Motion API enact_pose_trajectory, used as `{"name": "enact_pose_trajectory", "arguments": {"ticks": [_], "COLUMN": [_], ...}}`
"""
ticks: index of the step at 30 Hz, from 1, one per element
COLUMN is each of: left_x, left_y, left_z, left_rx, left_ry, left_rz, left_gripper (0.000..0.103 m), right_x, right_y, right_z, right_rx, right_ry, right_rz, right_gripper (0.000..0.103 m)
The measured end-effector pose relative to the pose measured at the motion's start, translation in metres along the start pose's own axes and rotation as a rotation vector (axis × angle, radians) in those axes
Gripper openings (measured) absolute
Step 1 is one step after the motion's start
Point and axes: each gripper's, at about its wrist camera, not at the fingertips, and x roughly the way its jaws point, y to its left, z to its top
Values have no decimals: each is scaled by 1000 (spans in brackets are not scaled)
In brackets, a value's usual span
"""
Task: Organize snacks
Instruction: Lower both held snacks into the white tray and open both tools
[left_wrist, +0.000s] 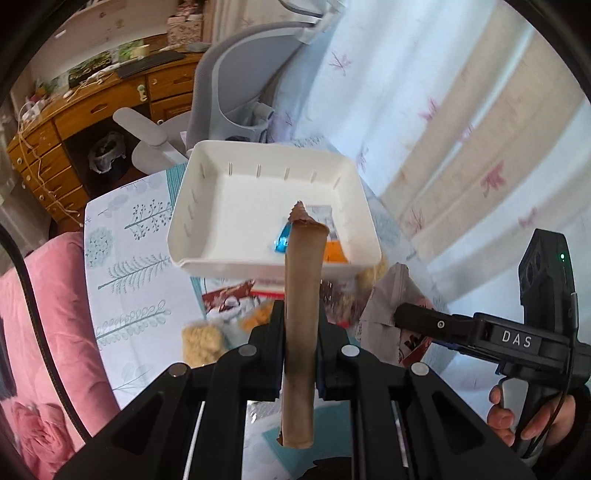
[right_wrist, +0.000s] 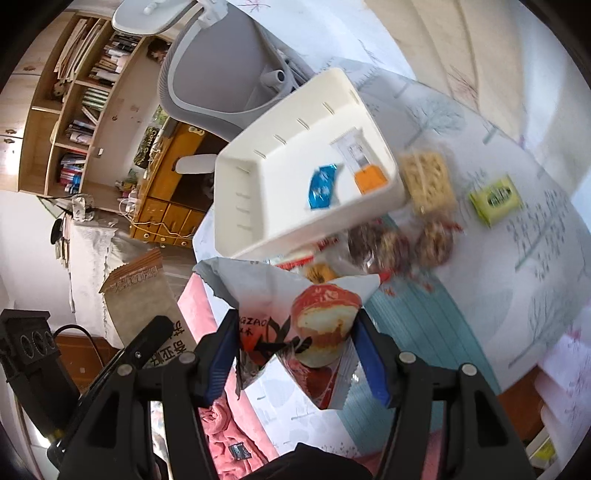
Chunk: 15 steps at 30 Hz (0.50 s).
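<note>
Leaf-print tablecloth table (right_wrist: 517, 258), white tray (right_wrist: 236, 206), loose snack packets (right_wrist: 428, 181), green packet (right_wrist: 495, 198)

One tray (right_wrist: 258, 173), two packets (maybe three) inside (right_wrist: 323, 186)

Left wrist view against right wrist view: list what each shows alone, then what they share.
Only the left wrist view: a hand on the right gripper's handle. Only the right wrist view: the green packet and the bookshelf. Both: the white tray holding the blue packet, the brown packet clamped in the left gripper, and the cake packet in the right gripper.
</note>
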Motion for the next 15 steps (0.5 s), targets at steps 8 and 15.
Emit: {"name": "enact_pose_trajectory", "arguments": {"ticks": [8, 15], "left_x": [30, 61], "left_y": [-1, 8], "left_z": [32, 49], "left_rx": [-107, -235], "left_ry": [-32, -49], "left_rz": [0, -41], "left_gripper": [10, 11], "right_x": [11, 24], "right_y": [5, 9], "right_z": [53, 91], "right_rx": [-98, -207], "right_ry": [14, -11], "right_rz": [40, 37], "right_gripper": [61, 61]}}
